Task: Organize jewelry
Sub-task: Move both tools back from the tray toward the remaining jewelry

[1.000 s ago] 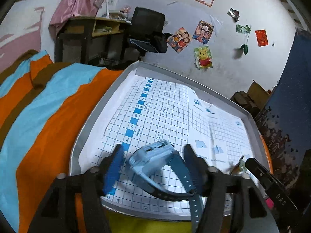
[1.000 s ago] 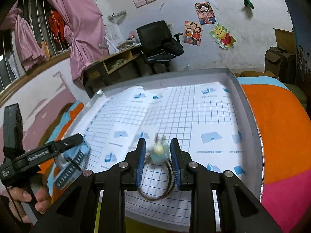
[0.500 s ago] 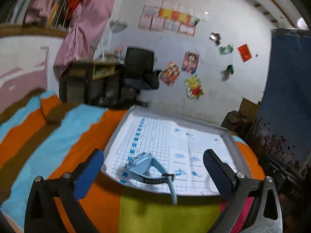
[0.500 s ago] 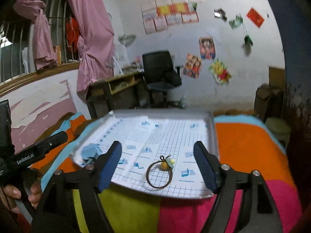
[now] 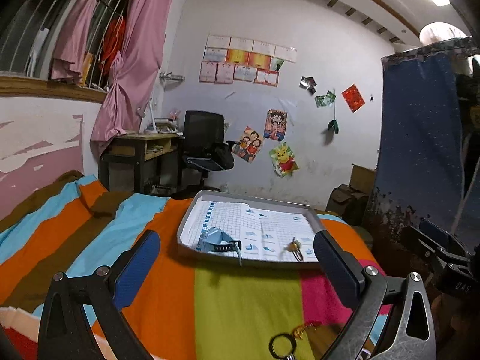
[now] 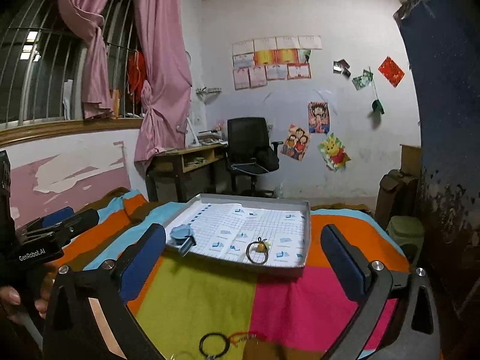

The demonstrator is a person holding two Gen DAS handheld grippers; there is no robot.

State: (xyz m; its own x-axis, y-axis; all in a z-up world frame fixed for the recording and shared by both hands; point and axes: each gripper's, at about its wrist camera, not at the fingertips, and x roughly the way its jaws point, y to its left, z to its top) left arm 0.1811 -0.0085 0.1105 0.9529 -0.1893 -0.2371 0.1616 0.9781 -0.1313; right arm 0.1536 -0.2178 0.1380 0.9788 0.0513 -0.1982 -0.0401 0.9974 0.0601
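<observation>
A grey tray (image 5: pixel 313 214) (image 6: pixel 306 234) lined with gridded paper rests on the striped bedspread. A light blue watch (image 5: pixel 216 240) (image 6: pixel 181 234) lies at its near left corner, strap over the rim. A brown hair tie with a yellow charm (image 5: pixel 294 247) (image 6: pixel 258 249) lies at its near right. My left gripper (image 5: pixel 237 265) and right gripper (image 6: pixel 246 265) are both open wide, empty, held back from the tray. A black ring with a red cord (image 5: pixel 282 343) (image 6: pixel 214 343) lies on the bedspread close below both grippers.
The bedspread (image 6: pixel 198 297) has orange, blue, green and pink stripes. A desk (image 6: pixel 192 162) and black office chair (image 6: pixel 249 147) stand beyond the bed. A dark blue curtain (image 5: pixel 420 156) hangs at right. A hand (image 6: pixel 12 298) holds the left gripper's handle.
Both grippers let go, the left of the watch and the right of the hair tie, opened wide and pulled back and up from the tray. Watch and hair tie stay in the tray.
</observation>
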